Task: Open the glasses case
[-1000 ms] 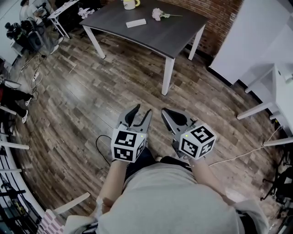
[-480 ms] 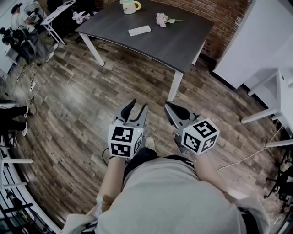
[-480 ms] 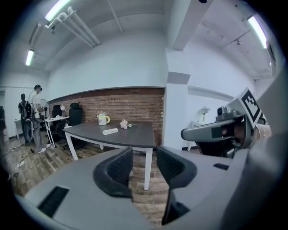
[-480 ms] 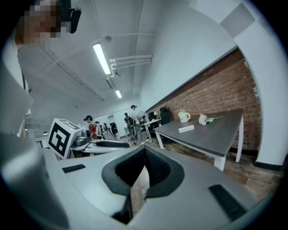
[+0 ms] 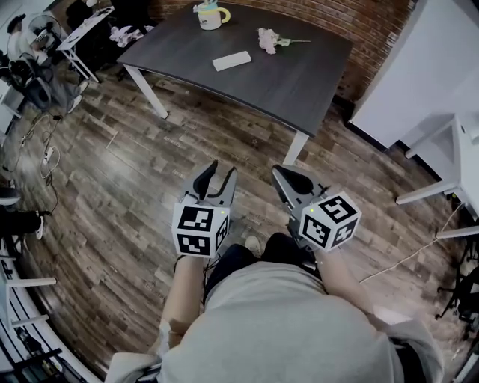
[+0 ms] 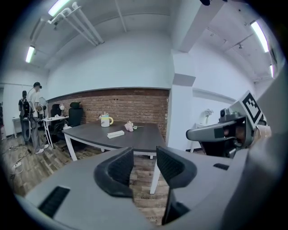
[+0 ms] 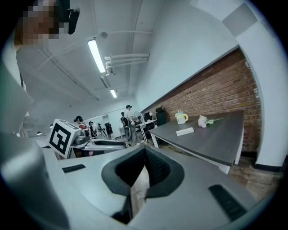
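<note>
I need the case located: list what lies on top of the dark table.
On the dark table: a mug, a pink flower and a flat white glasses case, shut, so its inside is hidden.

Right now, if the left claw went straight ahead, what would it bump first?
Probably the dark table, near its white leg, though depth is hard to judge. Before that, only wood floor lies ahead of the left claw.

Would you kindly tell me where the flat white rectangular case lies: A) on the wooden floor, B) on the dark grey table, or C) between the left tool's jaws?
B: the flat white rectangular case rests on the dark grey table, near the pink flower.
</note>
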`<state>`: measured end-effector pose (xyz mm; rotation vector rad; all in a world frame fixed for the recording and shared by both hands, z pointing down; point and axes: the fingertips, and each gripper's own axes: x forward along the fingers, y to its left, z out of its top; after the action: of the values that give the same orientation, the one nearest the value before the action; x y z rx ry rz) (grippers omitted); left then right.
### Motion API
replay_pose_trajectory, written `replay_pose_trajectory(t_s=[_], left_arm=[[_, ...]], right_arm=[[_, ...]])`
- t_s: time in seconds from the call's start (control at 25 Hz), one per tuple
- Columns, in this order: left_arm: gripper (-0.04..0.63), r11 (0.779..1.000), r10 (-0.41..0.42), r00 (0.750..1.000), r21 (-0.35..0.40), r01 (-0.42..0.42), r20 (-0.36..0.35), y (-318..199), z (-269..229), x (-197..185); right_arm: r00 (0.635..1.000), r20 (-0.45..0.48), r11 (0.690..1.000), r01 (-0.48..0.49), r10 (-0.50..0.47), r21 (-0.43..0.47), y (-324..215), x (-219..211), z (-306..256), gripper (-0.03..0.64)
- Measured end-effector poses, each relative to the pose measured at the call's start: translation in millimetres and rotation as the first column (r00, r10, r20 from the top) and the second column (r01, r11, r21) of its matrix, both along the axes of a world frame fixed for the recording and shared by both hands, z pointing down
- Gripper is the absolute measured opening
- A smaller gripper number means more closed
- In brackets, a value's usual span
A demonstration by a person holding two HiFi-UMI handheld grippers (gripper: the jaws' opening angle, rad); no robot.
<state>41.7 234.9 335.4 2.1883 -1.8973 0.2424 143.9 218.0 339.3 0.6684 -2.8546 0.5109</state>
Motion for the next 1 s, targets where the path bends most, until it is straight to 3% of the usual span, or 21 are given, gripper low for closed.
replay_pose_trajectory(t_s=[0.52,1.0], left_arm=[[0.166,0.996,-0.086,0.995,-0.027,0.085,-0.040,-27.4,16.0,-49.6],[0.166,0.992,-0.112,0.993,-0.065,0.110,-0.028,-123.4,30.5,-85.8]], right_arm=[[0.999,-0.032,1.000,0.022,-0.023,-0.017,-48.6,-34.5,10.9,0.005],[0.998,-0.039,0.998,0.049,-0.051,-0.049,-154.7,-74.5,29.9,0.005]])
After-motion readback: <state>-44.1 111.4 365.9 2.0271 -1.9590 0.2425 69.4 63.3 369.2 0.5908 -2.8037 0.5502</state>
